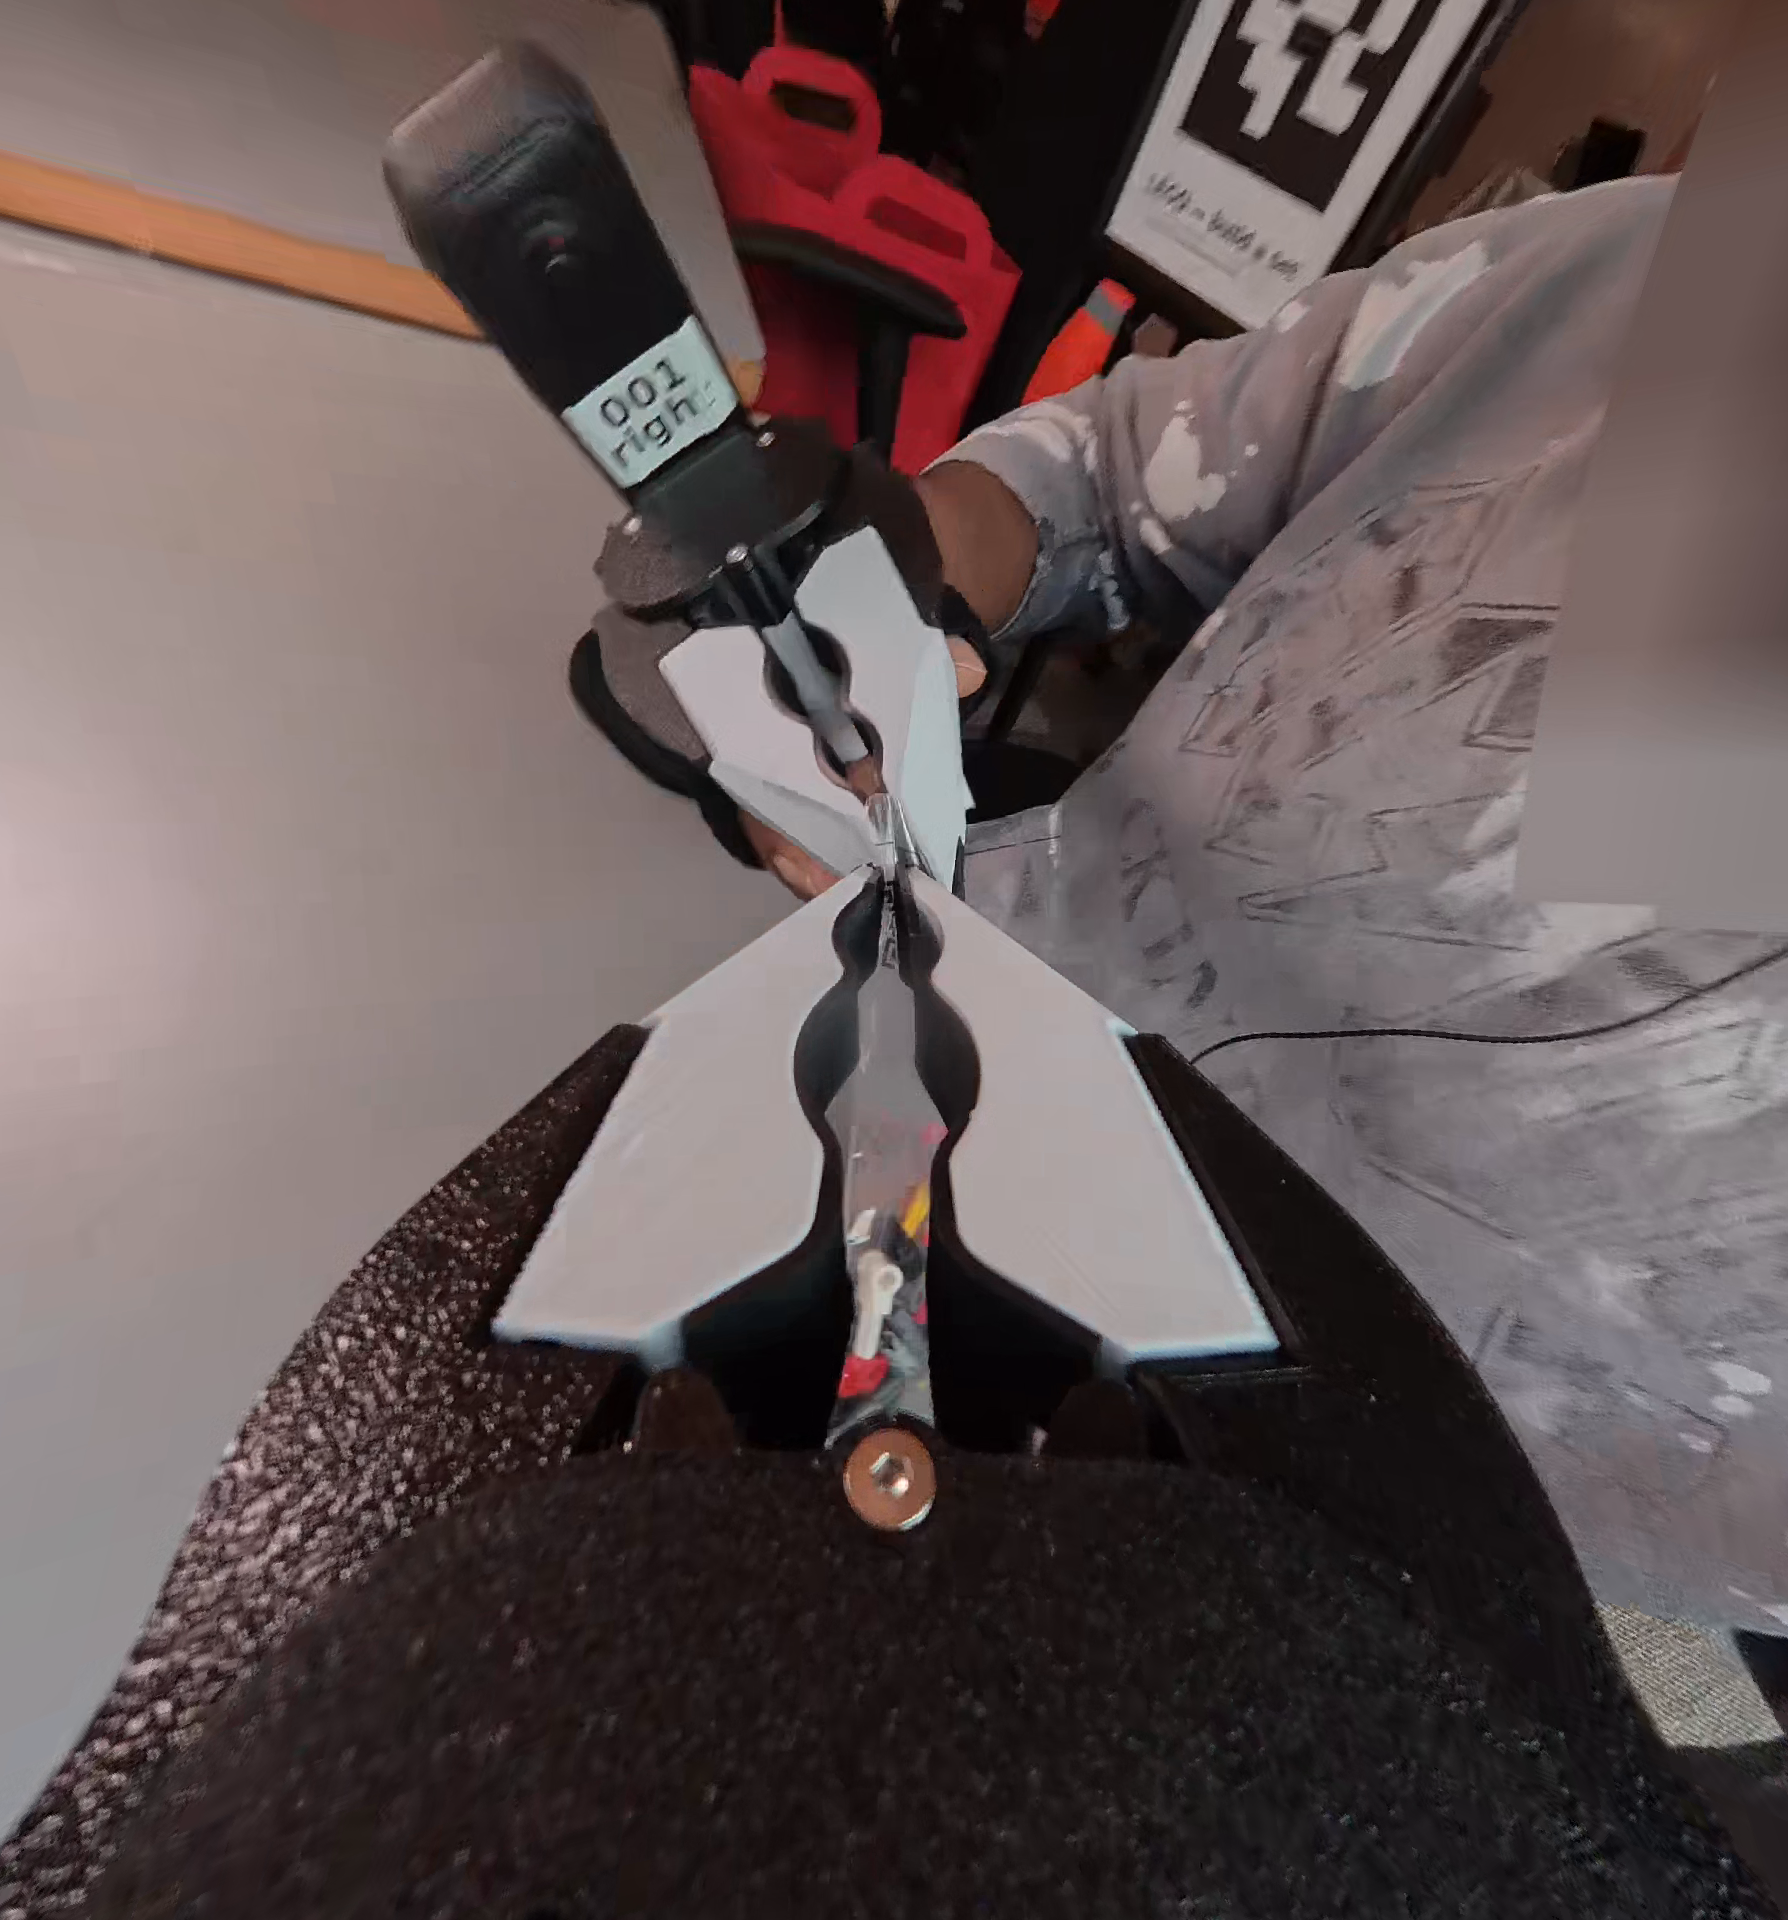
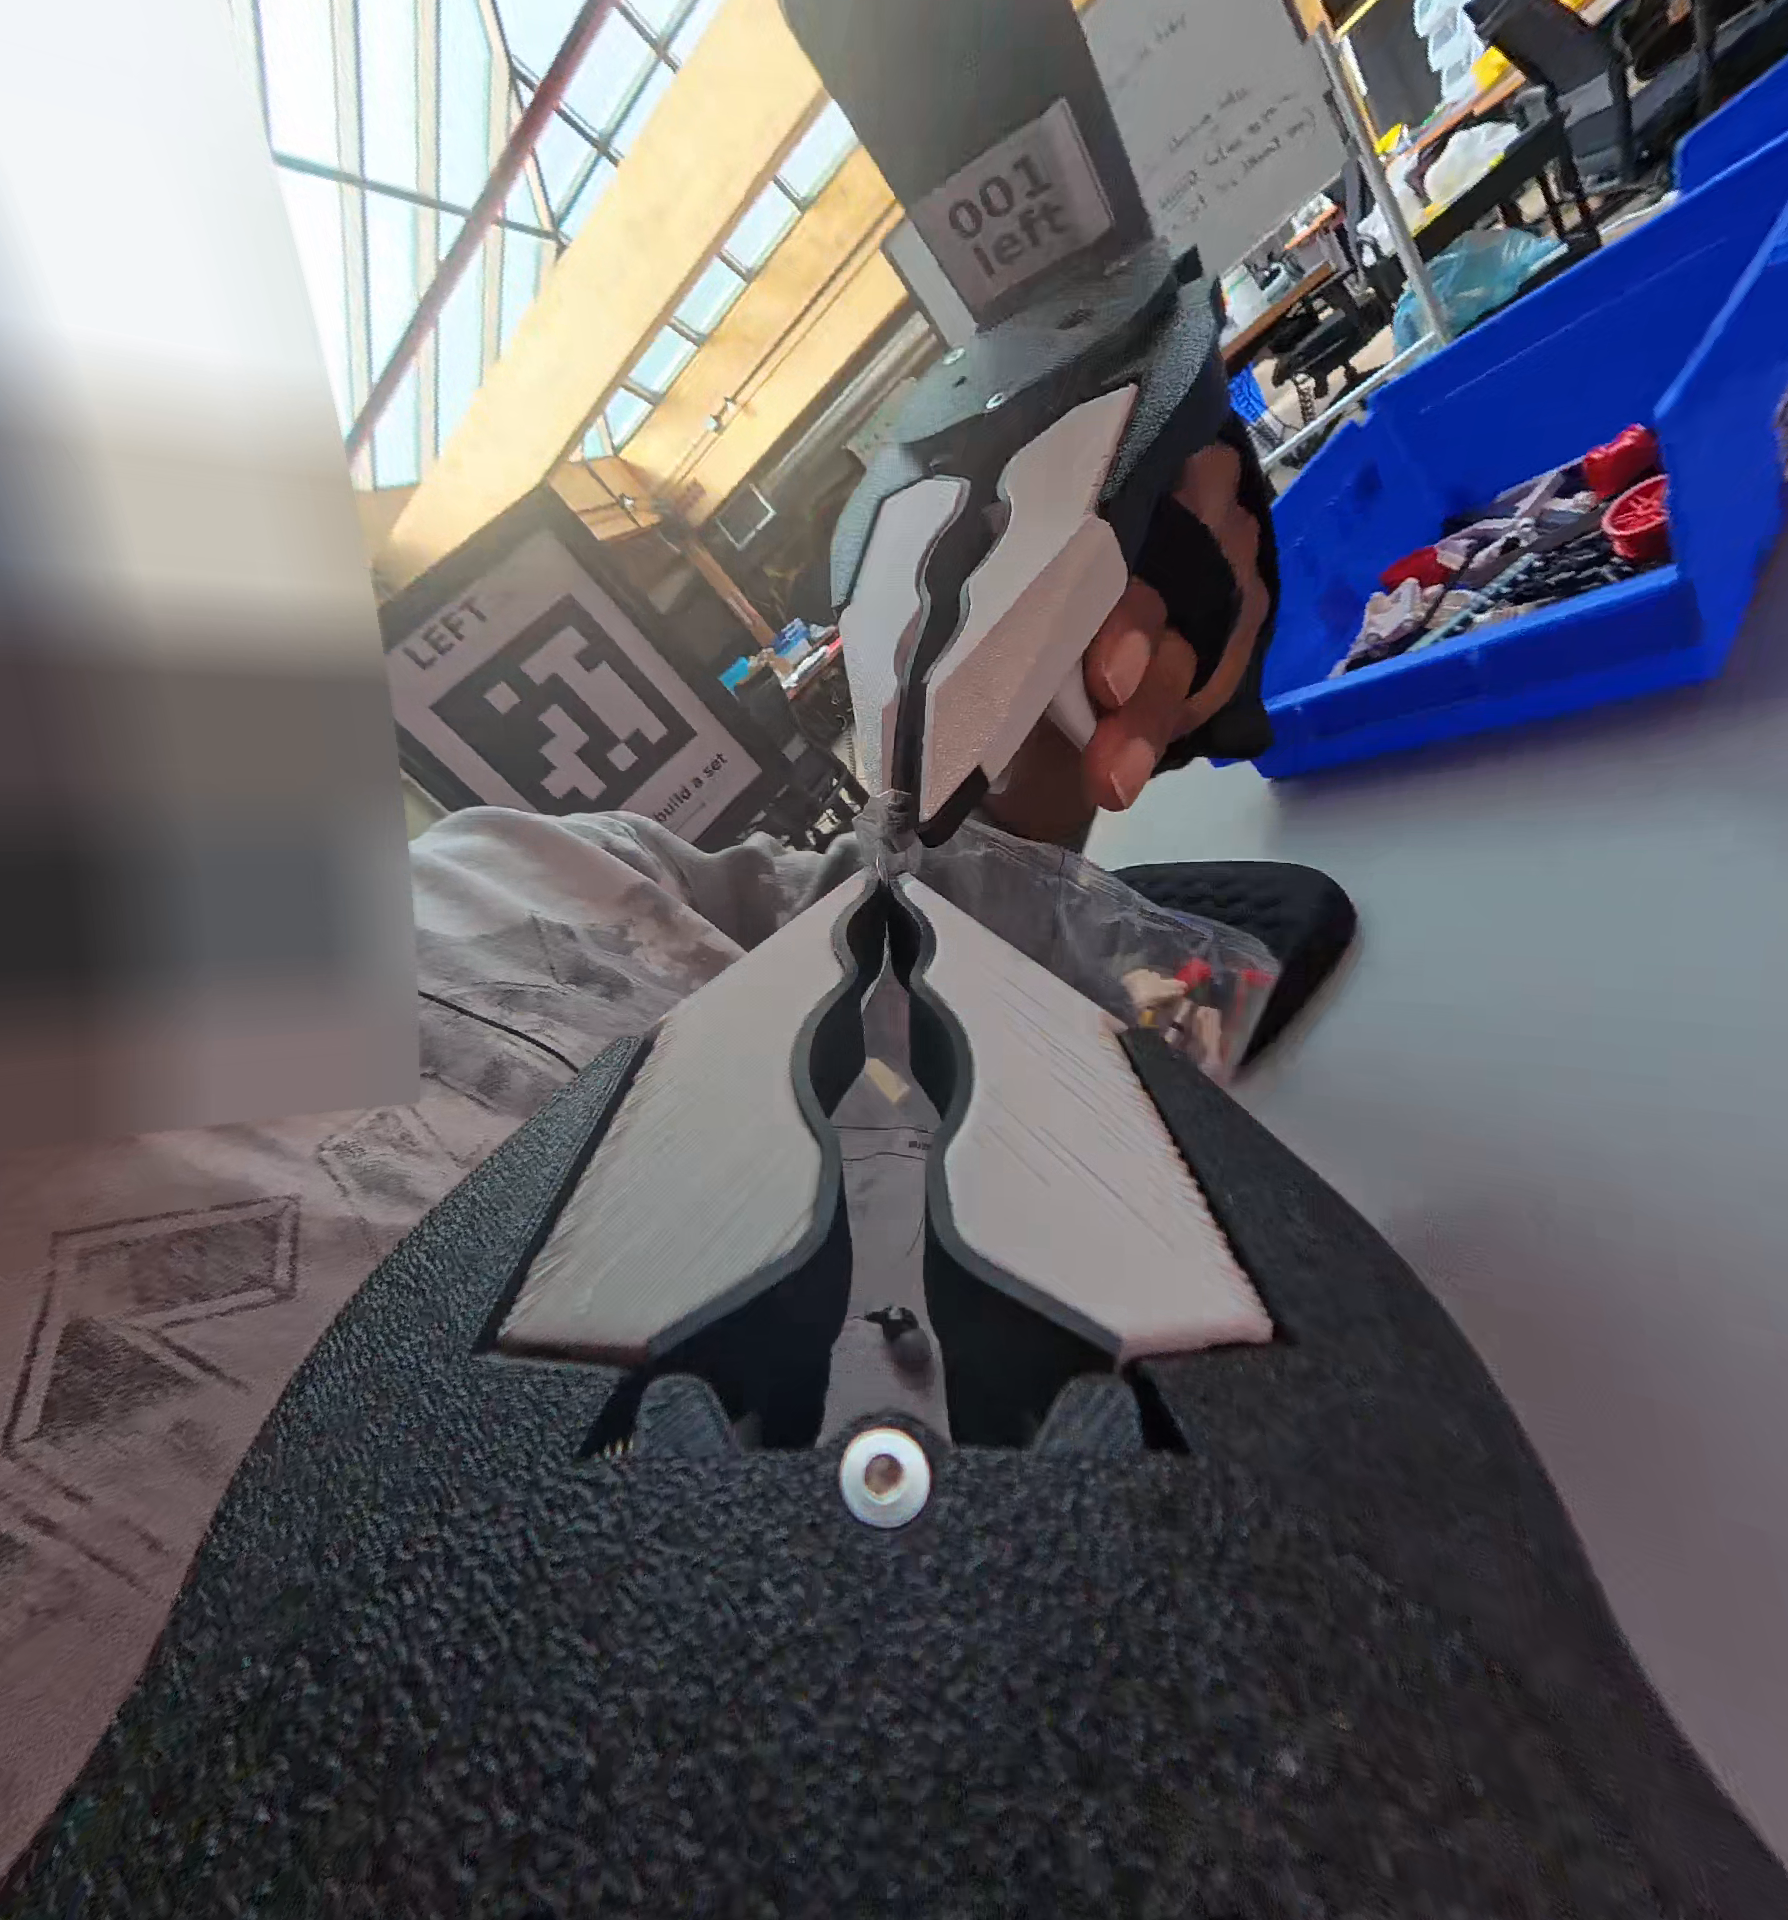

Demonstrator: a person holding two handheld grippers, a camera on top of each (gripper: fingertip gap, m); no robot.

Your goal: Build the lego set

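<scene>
The left gripper point(image 1: 885, 883), its pale fingers pressed together, pinches a clear plastic bag of small lego pieces point(image 1: 885, 1278). The bag's long axis runs back along the gap between those fingers toward the camera. Tip to tip beyond it, the right gripper point(image 1: 895, 847) clamps the same bag's edge. Beside the bag lies a grey tabletop point(image 2: 1596, 987). Beyond the bag stands a blue plastic bin point(image 2: 1492, 686) of parts, farther still a black-and-white marker board point(image 2: 568, 707) and skylights.
</scene>
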